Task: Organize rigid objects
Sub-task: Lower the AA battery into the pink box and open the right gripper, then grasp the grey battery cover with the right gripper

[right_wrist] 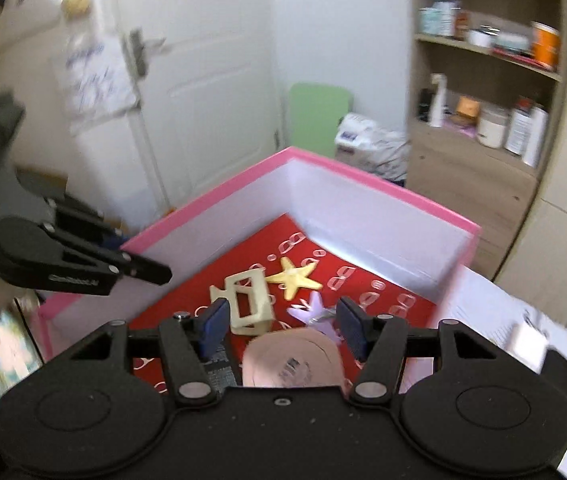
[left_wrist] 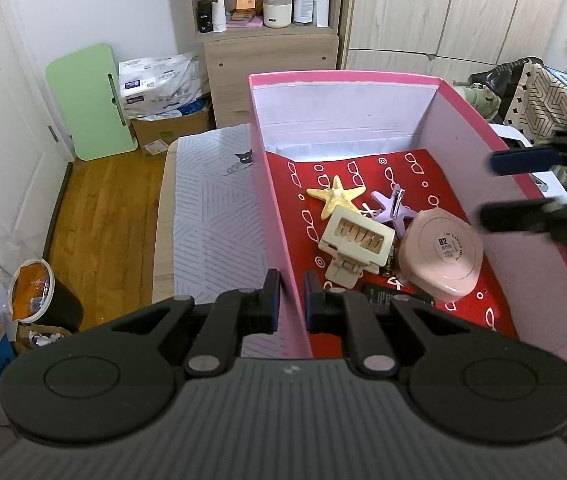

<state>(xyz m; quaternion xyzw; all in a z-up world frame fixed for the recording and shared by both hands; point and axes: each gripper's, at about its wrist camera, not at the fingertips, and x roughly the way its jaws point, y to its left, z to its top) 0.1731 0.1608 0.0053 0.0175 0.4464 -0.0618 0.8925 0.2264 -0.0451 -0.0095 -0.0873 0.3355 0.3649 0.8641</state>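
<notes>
Left wrist view: the left gripper [left_wrist: 291, 300] is clenched on the near wall of the pink cardboard box [left_wrist: 273, 200] with the red patterned floor. Inside lie, left to right, a yellow starfish [left_wrist: 336, 196], a cream plastic hair claw [left_wrist: 357, 244], a lilac star-shaped clip [left_wrist: 393, 210] and a rounded pink compact case [left_wrist: 441, 258]. The right gripper [left_wrist: 495, 188], released with nothing between its fingers, hangs over the box's right wall.

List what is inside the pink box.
The pink box holds a starfish, purple clip, cream claw clip and pink case; a dark item underneath is mostly covered.
</notes>
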